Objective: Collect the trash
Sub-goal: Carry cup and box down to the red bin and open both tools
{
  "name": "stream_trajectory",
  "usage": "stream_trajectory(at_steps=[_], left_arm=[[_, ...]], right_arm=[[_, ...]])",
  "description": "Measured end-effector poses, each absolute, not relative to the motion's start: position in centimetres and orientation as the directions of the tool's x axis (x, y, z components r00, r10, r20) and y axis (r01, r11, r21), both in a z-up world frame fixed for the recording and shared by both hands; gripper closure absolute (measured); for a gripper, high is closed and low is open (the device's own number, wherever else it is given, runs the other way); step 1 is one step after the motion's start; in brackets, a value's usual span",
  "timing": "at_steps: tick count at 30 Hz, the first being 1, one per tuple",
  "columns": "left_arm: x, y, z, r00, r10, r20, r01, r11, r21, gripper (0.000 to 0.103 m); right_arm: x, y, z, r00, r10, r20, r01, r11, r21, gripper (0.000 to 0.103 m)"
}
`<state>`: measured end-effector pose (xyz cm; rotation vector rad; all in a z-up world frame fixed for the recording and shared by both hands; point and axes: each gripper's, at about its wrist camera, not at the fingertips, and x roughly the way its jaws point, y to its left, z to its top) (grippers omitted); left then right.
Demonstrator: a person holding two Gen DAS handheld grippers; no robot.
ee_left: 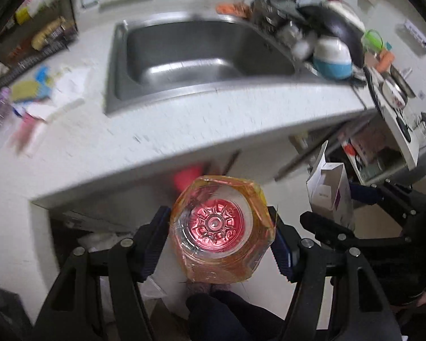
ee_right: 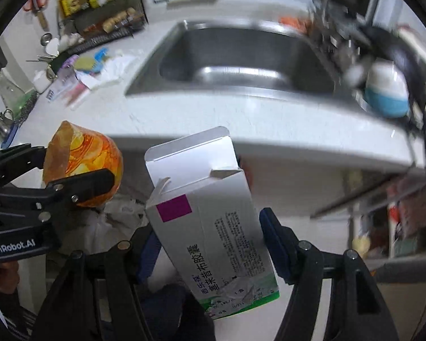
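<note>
My left gripper (ee_left: 221, 224) is shut on an empty orange-labelled plastic bottle (ee_left: 221, 227), seen bottom-on, held off the counter's front edge. The same bottle (ee_right: 82, 164) shows in the right wrist view, clamped by the left gripper (ee_right: 79, 170). My right gripper (ee_right: 210, 244) is shut on an open white medicine box (ee_right: 210, 221) with a purple square and a green base. That box (ee_left: 329, 190) also shows at the right of the left wrist view.
A white counter (ee_left: 162, 130) holds a steel sink (ee_left: 201, 54). Wrappers and paper trash (ee_left: 34, 93) lie left of the sink. A dish rack with a blue and white bowl (ee_left: 332, 56) and a pan stands right. Shelves (ee_right: 406, 216) sit under the counter.
</note>
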<state>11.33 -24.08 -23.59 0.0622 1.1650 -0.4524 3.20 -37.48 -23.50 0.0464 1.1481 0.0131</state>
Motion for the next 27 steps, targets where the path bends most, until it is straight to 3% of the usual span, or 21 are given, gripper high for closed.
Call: stream_trajectory(at_steps=[9, 20, 27], left_arm=[[12.7, -26.2, -36.4, 0.176, -0.321, -0.931, 0.371, 0.897, -0.239, 0.039], [14.7, -29.5, -55.7, 0.106, -0.304, -0.947, 0.332, 0.908, -0.255, 0.039], [15.5, -31.0, -63.5, 0.066, -0.308, -0.949, 0.360, 0.895, -0.265, 0.039]], right_arm=[[4.4, -39.3, -33.5, 0.338, 0.006, -0.941, 0.072, 0.997, 0.032, 0.039], [5.9, -43.2, -52.0, 0.254, 0.027, -0.967, 0.098, 0.994, 0.054, 0.039], [6.2, -45.2, -60.5, 0.222, 0.048, -0.974, 0.084, 0.994, 0.068, 0.039]])
